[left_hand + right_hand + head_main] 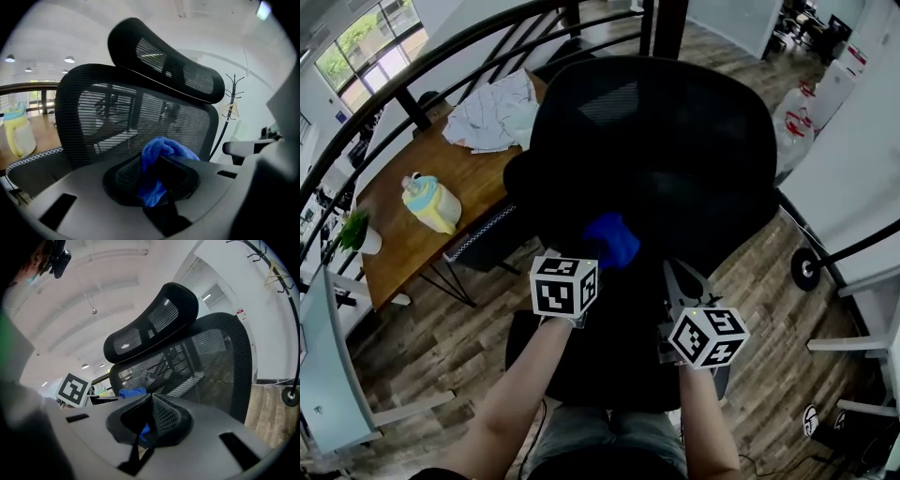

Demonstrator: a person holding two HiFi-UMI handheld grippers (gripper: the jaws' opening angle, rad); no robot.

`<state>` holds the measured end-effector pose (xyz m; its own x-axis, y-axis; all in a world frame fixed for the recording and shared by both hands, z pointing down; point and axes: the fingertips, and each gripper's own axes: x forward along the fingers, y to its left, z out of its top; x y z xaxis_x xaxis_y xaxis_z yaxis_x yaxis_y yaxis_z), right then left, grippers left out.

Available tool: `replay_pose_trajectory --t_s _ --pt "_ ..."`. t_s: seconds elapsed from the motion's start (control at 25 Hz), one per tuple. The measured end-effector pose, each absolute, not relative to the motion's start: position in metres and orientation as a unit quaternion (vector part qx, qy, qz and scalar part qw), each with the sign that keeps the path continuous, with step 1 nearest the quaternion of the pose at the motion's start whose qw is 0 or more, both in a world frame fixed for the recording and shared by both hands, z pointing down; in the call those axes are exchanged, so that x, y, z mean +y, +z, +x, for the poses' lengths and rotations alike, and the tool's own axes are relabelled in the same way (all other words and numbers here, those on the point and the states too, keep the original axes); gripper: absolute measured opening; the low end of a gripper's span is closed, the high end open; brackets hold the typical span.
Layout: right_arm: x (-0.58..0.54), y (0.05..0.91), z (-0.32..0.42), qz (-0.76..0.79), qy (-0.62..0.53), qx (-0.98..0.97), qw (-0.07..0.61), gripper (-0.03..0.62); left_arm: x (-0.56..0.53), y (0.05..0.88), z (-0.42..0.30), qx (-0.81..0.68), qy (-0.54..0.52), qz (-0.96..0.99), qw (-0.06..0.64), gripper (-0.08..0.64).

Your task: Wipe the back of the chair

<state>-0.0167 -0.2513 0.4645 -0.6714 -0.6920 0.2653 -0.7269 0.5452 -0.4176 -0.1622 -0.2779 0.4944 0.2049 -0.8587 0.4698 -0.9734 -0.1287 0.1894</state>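
Grips a bunched blue cloth (164, 147) tight between the jaws of the left gripper (157, 171), close before the lower middle of the chair back (675, 150). Cannot tell if cloth and mesh touch. Carries nothing in the right gripper (150, 401), jaws pressed together, just right of the cloth and also low before the chair back. Looks like an early stage: no wiped mark to see on the mesh. Probably leaves to wipe almost the whole chair back, up to the headrest (164, 61) above it.
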Motion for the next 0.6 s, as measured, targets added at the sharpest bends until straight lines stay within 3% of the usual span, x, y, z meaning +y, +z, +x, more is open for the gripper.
replay_pose_trajectory --t_s 0.6 --pt "-0.234 0.462 -0.085 0.337 0.242 -0.908 0.058 0.028 -0.242 0.493 -0.275 -0.705 0.115 0.658 0.239 0.084"
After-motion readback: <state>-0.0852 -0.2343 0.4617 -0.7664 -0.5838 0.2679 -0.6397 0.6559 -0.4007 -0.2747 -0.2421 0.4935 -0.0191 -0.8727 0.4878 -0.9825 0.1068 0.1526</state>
